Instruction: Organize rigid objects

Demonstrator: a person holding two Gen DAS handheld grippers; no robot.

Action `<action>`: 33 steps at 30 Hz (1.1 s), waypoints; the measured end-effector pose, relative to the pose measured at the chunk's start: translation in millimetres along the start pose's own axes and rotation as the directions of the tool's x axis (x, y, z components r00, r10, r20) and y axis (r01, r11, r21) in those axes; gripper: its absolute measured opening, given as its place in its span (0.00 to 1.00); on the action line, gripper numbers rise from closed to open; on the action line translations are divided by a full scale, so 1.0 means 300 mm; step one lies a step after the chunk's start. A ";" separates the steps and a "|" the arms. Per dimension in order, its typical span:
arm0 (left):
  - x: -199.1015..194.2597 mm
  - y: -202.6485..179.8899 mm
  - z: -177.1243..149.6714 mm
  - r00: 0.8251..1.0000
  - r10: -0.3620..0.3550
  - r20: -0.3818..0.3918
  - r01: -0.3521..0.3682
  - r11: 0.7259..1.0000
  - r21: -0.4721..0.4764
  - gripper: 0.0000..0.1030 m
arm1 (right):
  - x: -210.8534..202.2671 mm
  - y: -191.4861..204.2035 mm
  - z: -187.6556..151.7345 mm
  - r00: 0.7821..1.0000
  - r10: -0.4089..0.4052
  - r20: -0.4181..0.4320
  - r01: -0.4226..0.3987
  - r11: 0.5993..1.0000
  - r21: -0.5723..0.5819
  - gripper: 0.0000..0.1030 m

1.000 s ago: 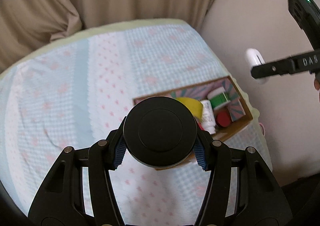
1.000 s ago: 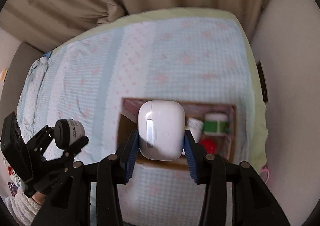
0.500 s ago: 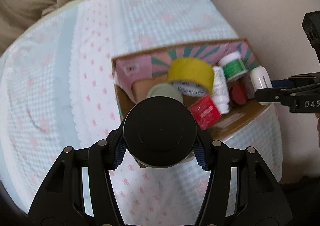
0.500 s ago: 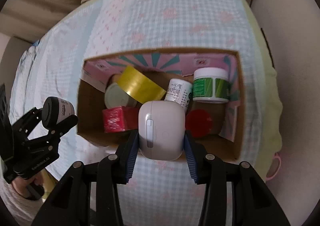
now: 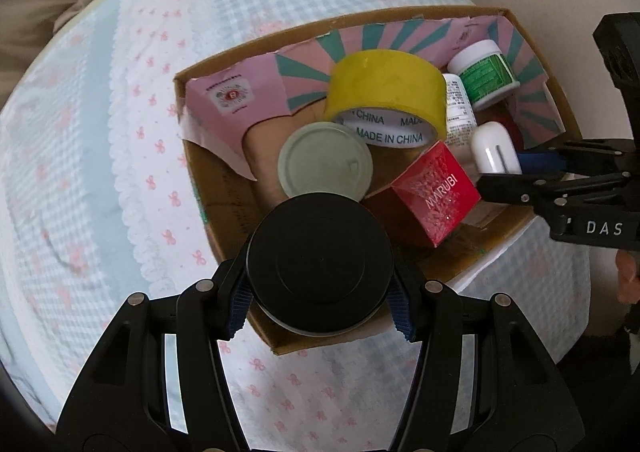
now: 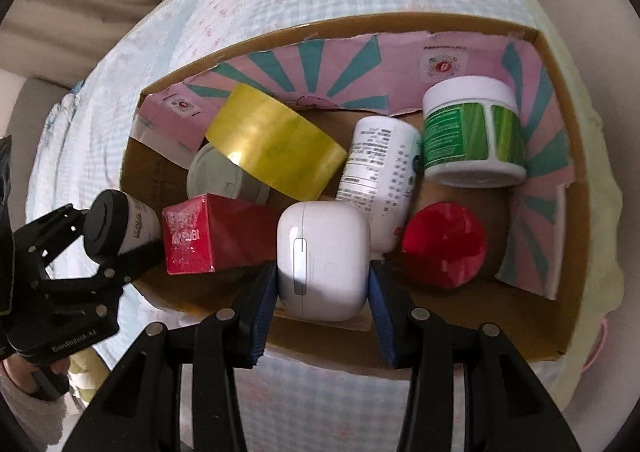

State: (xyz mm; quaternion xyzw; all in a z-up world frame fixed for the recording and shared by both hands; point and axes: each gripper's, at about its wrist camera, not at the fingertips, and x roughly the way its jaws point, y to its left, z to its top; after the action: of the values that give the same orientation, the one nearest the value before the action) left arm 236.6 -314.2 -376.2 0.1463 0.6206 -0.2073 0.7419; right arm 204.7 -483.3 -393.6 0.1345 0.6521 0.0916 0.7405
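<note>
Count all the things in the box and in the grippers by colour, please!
Red: 2, square box, round lid
Yellow: 1, tape roll
White: 3, green-labelled jar, bottle, held case
Grey-green: 1, round lid
Black: 1, held black-capped jar
Total: 8

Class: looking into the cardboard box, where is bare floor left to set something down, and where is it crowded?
Bare floor: the box near-right corner, in front of the red lid, and the left end beside the grey lid. The middle is packed around the tape.

"MADE IN CHINA" is printed inside the yellow tape roll [image 5: 386, 92]. "MARUBI" is stamped on the red box [image 5: 434, 194], and "DAS" is seen on the right gripper [image 5: 516, 168].
</note>
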 end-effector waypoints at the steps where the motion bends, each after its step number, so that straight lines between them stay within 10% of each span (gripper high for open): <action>1: -0.002 -0.009 0.000 1.000 0.021 0.000 -0.021 1.000 0.009 0.52 | 0.004 0.002 0.000 1.000 0.014 0.003 -0.014 1.000 0.001 0.40; 3: -0.012 -0.026 -0.003 0.999 0.048 0.001 -0.048 0.998 0.037 0.55 | 0.005 0.009 -0.002 0.999 0.029 0.015 -0.029 1.000 -0.002 0.45; 4: -0.027 -0.030 -0.007 0.999 0.037 0.011 -0.037 0.998 0.044 0.75 | 0.006 0.013 -0.001 0.999 0.031 0.016 -0.031 1.000 -0.005 0.52; 5: -0.043 -0.029 -0.008 0.999 0.028 0.023 -0.029 0.999 0.042 0.99 | 0.000 0.016 -0.001 1.000 0.012 0.021 -0.012 1.000 -0.003 0.73; 7: -0.075 -0.017 -0.012 0.999 0.020 0.050 -0.021 0.999 0.026 1.00 | -0.016 0.014 -0.007 0.998 -0.049 0.042 0.049 0.999 0.006 0.95; 33: -0.222 0.053 -0.066 0.993 -0.026 0.118 0.034 0.997 -0.068 1.00 | -0.163 0.082 -0.087 0.977 -0.169 0.127 0.166 0.986 0.034 0.96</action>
State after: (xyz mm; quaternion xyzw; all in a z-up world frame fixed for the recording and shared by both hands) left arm 217.9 -282.6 -315.1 0.0988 0.5851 -0.2049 0.7784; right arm 173.4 -473.1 -342.8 0.0934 0.6128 0.0123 0.7846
